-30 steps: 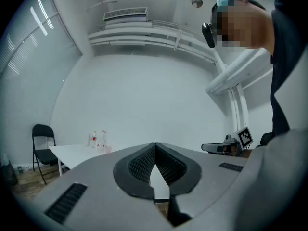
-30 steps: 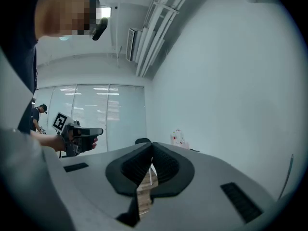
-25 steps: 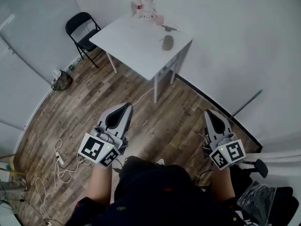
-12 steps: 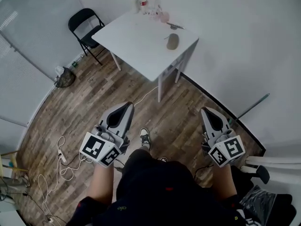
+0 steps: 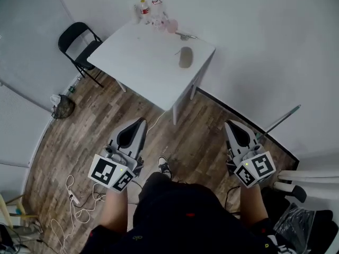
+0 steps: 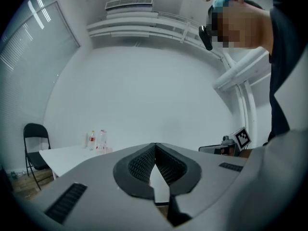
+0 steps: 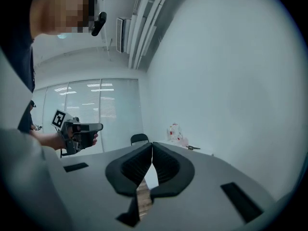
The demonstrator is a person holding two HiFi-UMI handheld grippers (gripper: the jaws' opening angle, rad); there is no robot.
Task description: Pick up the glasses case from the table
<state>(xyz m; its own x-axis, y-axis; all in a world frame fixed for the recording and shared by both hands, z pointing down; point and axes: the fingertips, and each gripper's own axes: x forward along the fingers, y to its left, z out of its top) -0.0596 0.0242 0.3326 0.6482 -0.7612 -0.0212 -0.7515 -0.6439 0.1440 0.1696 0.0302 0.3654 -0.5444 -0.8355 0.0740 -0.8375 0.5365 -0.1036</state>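
– Glasses case (image 5: pixel 186 57): where does it lie, going by the head view?
– On the white bench (image 5: pixel 132 62), toward its right edge. It lies flat and alone, apart from the bottles (image 5: pixel 144 7) grouped at the far corner, and nothing touches it. The left gripper (image 5: pixel 140 123) and the right gripper (image 5: pixel 232 125) are both held low in front of the person, over the wooden floor (image 5: pixel 95 120) and well apart from the bench.
– And the left gripper view?
– Its fingers (image 6: pixel 137 165) are pressed together at the tips with nothing between them. The bench shows off to the left with the bottles on it. I cannot make out the case there, because the gripper's own body covers that part.
– The right gripper view?
– Much the same: fingers (image 7: pixel 168 165) closed tip to tip and empty. The bench's far corner with the bottles shows small beyond them, but I cannot pick out the case.
– So how far along is the task?
– At the very start, I would judge. No part of the pick is done: the case sits untouched and neither gripper is near it. What is left is to reach the bench, open one pair of fingers, bring them around the case, close on it and lift. The right gripper looks to be on the case's side, though either could serve.
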